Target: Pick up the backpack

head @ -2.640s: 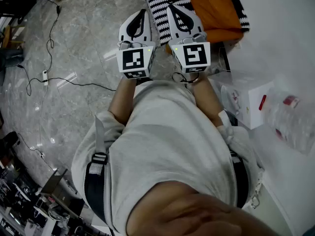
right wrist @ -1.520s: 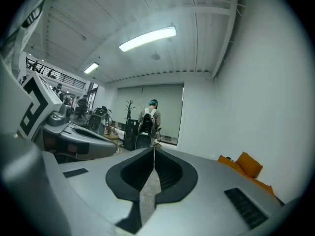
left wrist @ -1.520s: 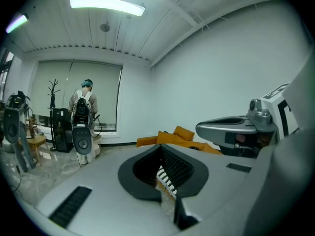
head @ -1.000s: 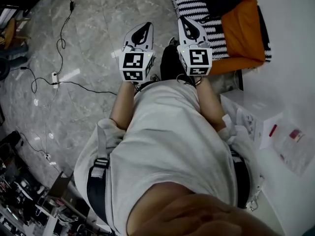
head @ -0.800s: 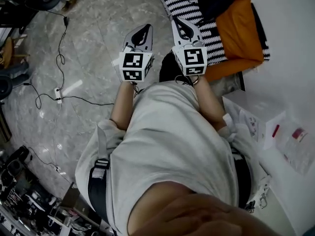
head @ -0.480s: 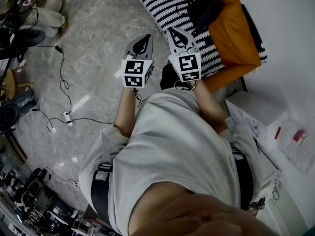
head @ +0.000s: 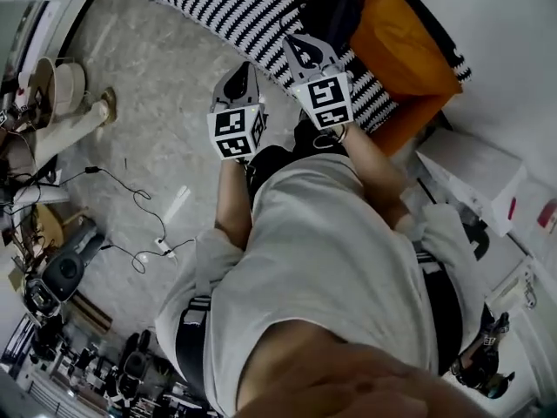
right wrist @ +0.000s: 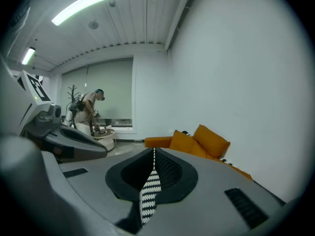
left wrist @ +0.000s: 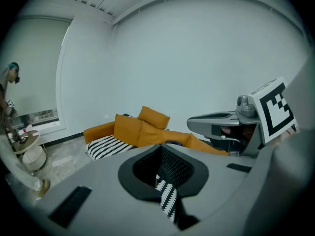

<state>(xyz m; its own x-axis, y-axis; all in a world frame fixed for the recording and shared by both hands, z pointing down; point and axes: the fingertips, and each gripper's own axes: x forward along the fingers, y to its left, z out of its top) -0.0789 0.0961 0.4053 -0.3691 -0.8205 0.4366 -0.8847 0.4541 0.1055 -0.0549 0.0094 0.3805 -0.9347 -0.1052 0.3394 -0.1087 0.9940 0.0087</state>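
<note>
**Approach to the sofa, both grippers empty**

Nearest: left gripper [head: 242, 72] and right gripper [head: 298, 46], both closed on nothing. Beyond: striped throw [head: 218, 7]. Farthest: dark backpack [head: 335, 7] on orange sofa [head: 409, 55], directly ahead of the nearer right gripper, untouched.

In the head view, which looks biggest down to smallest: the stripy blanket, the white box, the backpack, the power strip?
1. stripy blanket
2. white box
3. backpack
4. power strip
The box is nearer the camera, so its real size against the backpack is unsure.
</note>
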